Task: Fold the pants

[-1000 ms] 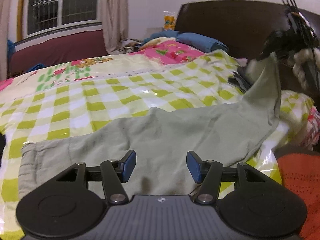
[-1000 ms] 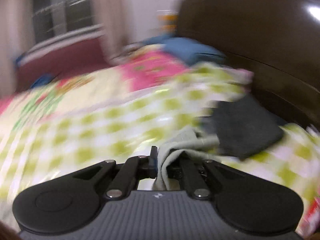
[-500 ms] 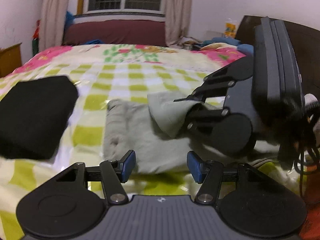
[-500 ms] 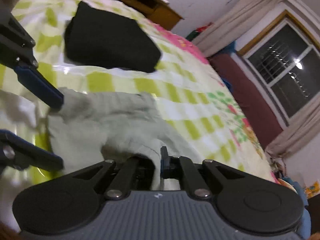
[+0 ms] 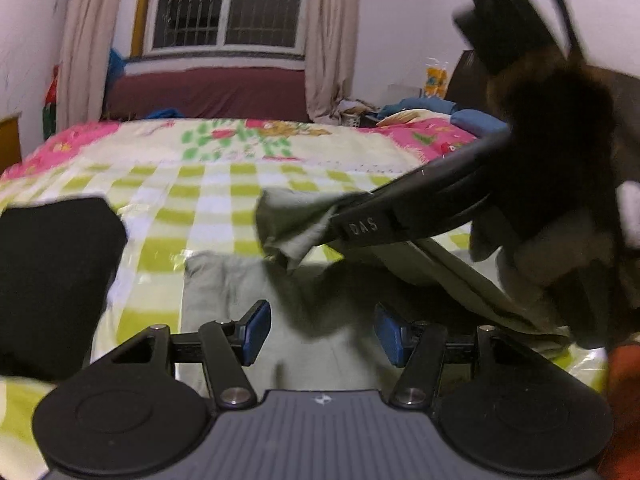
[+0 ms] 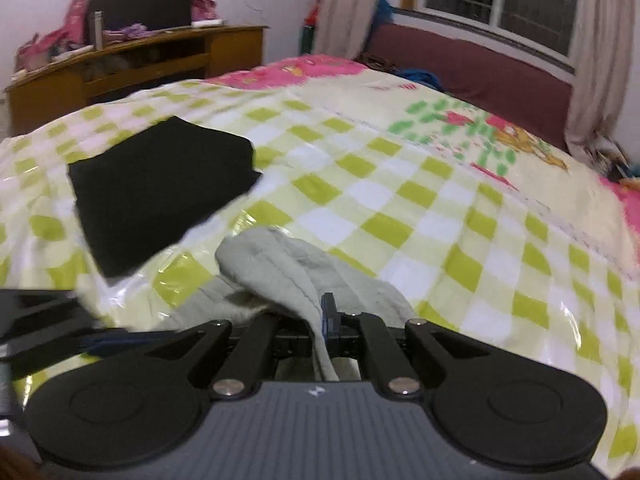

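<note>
Grey-green pants (image 5: pixel 224 292) lie on the checked bed cover (image 5: pixel 208 200). My right gripper (image 5: pixel 336 216) reaches in from the right, shut on one end of the pants and holding it lifted over the part that lies flat. In the right wrist view the pinched fabric (image 6: pixel 280 264) bunches in front of the shut right gripper (image 6: pixel 325 320). My left gripper (image 5: pixel 322 334) hovers low over the flat part of the pants, open, with nothing between its blue pads (image 5: pixel 256 332). One of its fingers (image 6: pixel 60 320) shows at the lower left of the right wrist view.
A folded black garment (image 5: pixel 52 280) (image 6: pixel 160 188) lies on the bed left of the pants. Blue pillows (image 5: pixel 476 120) sit by the dark headboard, a wooden cabinet (image 6: pixel 140 68) stands past the bed, and something orange (image 5: pixel 624 380) is at the lower right.
My right gripper swung the pants' end from the headboard side across to the left, over the flat part. The left gripper turned left, bringing the black garment into view, and stayed open.
</note>
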Motion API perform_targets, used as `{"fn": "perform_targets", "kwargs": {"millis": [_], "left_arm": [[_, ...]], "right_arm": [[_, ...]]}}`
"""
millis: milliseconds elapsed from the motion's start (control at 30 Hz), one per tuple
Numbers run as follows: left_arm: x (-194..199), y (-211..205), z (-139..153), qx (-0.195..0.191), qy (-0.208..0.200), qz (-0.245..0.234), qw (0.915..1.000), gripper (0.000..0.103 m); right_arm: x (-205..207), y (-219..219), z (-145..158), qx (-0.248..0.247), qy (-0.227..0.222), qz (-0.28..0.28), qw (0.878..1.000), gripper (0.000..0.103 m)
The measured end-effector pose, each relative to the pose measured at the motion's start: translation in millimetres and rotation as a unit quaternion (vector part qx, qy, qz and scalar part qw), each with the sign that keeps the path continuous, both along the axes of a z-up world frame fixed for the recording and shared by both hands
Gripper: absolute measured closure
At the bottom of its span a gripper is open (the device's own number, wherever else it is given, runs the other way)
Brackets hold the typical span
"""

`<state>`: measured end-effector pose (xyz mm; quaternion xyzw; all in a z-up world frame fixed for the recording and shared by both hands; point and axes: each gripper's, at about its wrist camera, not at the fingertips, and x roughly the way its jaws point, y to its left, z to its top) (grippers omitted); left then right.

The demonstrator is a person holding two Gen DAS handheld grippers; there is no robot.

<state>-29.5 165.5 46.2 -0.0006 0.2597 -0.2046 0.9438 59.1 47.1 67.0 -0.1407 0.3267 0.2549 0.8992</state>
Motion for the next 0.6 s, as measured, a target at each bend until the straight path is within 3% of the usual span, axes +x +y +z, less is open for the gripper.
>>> {"fn": "perform_targets", "kwargs": {"millis": [67,167,300,367,433,600], "left_arm": [[12.0,-6.6,-2.6,0.036,-0.019,0.022,0.9989,0.033],[22.8,-10.4,-5.7,0.113,-0.046,0.048,0.9914,0.033],[18.8,-14.7,-8.3,0.191,-0.074,0.014,0.9787,0.033],[13.4,-21.1,-12.5,0.236,-0.09,-0.006,0.9676,0.033],[8.2,-27.7,-15.7,0.263,-0.106,-0.013,0.9589,0.033],[7.9,-40.1,-17.4,0.281,-0.137,0.002,0.9498,0.034]], "right_arm": [[-13.1,7.6,-2.0,-0.039,-0.037,0.026,0.998,0.1],[-24.8,14.0,-12.1,-0.061,-0.04,0.056,0.996,0.1],[-28.2,20.5,-23.3,-0.075,-0.032,0.08,0.993,0.1],[-25.7,21.5,-25.0,-0.071,-0.025,0.081,0.994,0.1],[-21.5,20.8,-25.4,-0.063,-0.016,0.073,0.995,0.1],[-19.5,21.1,-27.2,-0.059,-0.003,0.071,0.996,0.098]]}}
